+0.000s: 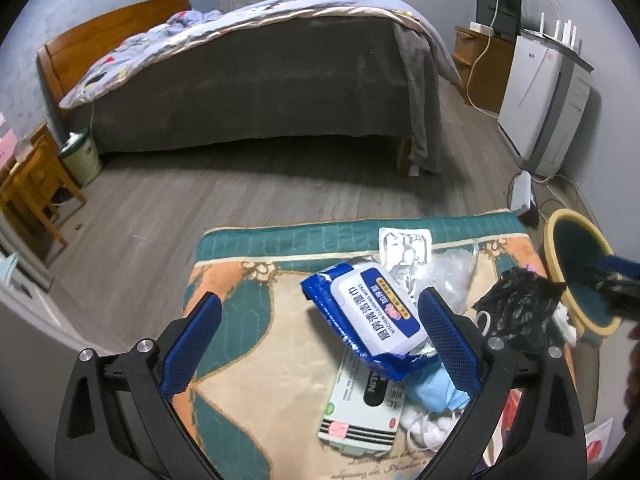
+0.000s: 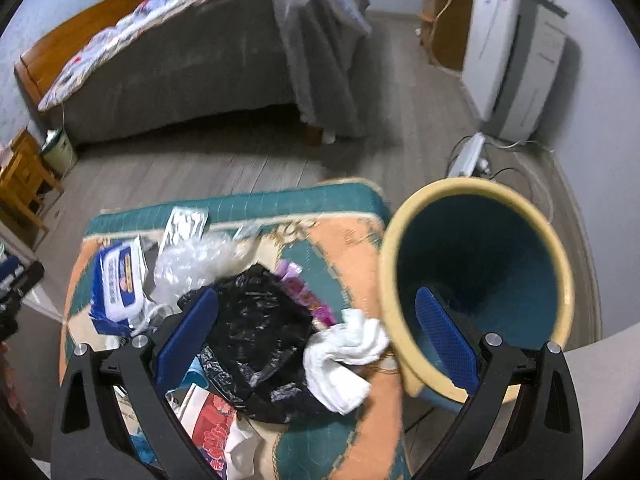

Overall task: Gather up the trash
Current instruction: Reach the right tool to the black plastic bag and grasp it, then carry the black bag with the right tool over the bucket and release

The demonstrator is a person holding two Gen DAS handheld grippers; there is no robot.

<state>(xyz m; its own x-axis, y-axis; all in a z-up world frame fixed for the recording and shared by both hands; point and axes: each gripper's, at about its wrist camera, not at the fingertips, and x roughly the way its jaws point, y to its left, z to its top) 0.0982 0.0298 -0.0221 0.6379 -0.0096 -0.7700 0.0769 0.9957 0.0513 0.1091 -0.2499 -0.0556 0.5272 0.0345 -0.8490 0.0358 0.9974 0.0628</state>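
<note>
The left gripper (image 1: 320, 344) is seen with jaws spread wide and nothing held, above a blue wipes pack (image 1: 370, 316) at its 1 o'clock. The right gripper (image 2: 320, 340) is likewise spread wide (nothing gripped), over a black plastic bag (image 2: 256, 332) and white crumpled tissue (image 2: 344, 364). A yellow-rimmed bin (image 2: 476, 264) is found at its 2 o'clock, beside the patterned mat (image 2: 352, 240).

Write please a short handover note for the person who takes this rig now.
Left claw: open, empty, above the blue wet-wipes pack.
Right claw: open, empty, between the black plastic bag and the yellow-rimmed bin.
Trash lies on the patterned cloth: wipes, medicine box, blue mask, foil blister, clear plastic, white tissue.
Done: nothing seen in the bin.
Left: all pieces.
</note>
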